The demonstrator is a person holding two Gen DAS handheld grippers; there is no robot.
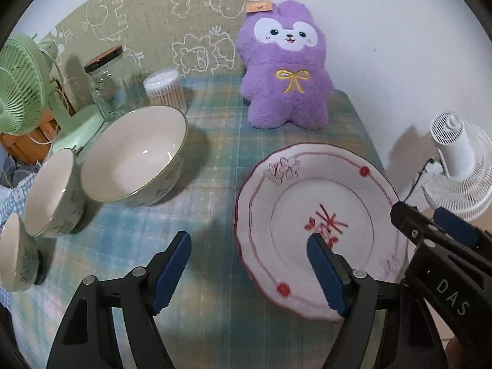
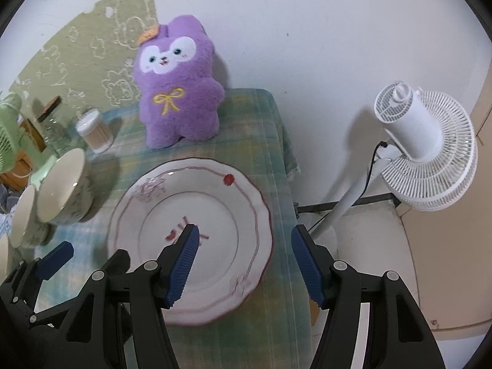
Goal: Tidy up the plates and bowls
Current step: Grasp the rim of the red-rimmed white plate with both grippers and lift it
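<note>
A white scalloped plate (image 1: 319, 203) with red line and flower decoration lies on the plaid tablecloth (image 1: 215, 169), near the table's right edge. Three cream bowls stand in a row at the left: a large one (image 1: 135, 156), a medium one (image 1: 52, 193) and a small one (image 1: 15, 252). My left gripper (image 1: 249, 273) hovers open, one finger over the cloth and the other over the plate's left part. My right gripper (image 2: 246, 264) is open too, its left finger above the plate (image 2: 215, 203) and its right finger past the table edge. Neither holds anything.
A purple plush toy (image 1: 286, 73) sits at the back of the table. A green desk fan (image 1: 18, 92), a glass jar (image 1: 107, 86) and a tub of cotton swabs (image 1: 166, 89) stand at the back left. A white standing fan (image 2: 424, 147) is on the floor to the right.
</note>
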